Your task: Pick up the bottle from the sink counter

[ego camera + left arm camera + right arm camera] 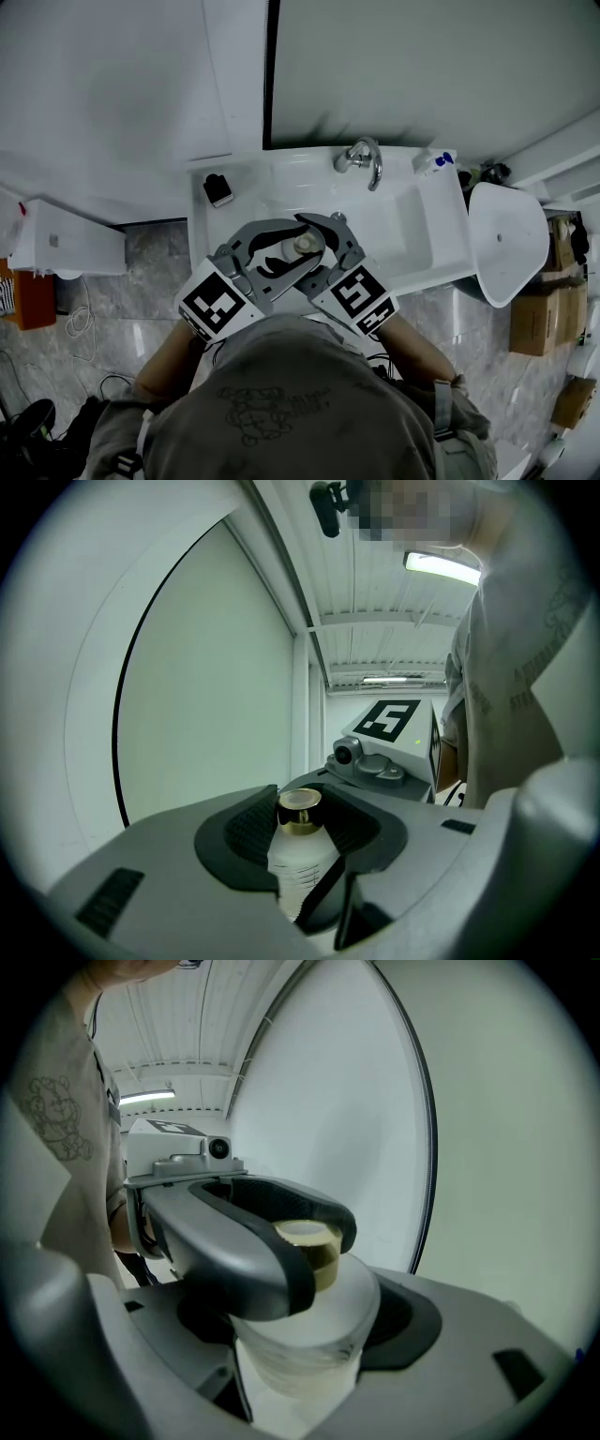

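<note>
A frosted white bottle with a gold cap (305, 245) hangs upright over the sink basin (398, 225), caught between both grippers. My left gripper (289, 249) comes in from the lower left. Its dark pads (246, 832) sit against the bottle (302, 850) on both sides. My right gripper (317, 249) reaches in from the lower right, and the bottle's body (309, 1335) fills the space between its jaws. In the right gripper view one jaw of the left gripper (239, 1241) arches across the cap. The right gripper's marker cube (394, 719) shows beyond the bottle.
A chrome faucet (362, 159) stands at the back of the sink. A small black object (217, 189) lies on the counter's left corner, and a blue-capped container (437, 161) sits at its right corner. A white toilet (507, 240) and cardboard boxes (539, 323) are to the right, a white cabinet (66, 242) to the left.
</note>
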`<action>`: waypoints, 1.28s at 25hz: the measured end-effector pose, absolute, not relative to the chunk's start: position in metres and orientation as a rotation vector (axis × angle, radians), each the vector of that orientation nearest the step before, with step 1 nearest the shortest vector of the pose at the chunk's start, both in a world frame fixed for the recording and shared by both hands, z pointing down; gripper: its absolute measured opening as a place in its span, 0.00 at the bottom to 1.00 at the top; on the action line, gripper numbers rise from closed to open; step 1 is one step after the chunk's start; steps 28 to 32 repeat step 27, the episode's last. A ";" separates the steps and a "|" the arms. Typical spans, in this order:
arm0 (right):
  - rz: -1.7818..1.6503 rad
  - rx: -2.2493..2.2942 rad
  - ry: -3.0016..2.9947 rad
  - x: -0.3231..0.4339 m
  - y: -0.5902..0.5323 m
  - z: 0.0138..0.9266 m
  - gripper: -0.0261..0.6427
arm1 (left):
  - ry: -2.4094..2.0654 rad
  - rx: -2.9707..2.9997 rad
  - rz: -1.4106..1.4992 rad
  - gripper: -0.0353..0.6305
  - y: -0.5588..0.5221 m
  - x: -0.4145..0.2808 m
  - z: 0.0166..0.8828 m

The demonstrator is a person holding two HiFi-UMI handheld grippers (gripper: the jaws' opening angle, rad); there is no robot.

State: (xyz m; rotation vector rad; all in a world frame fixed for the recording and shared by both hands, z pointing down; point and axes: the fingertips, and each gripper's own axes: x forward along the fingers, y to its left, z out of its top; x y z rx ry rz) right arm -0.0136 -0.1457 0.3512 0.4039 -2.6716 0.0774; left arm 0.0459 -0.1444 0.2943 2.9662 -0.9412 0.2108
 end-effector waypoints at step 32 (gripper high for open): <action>0.086 0.406 -2.660 -0.005 -0.145 0.361 0.53 | -0.930 2.943 0.238 0.29 -0.145 0.055 0.304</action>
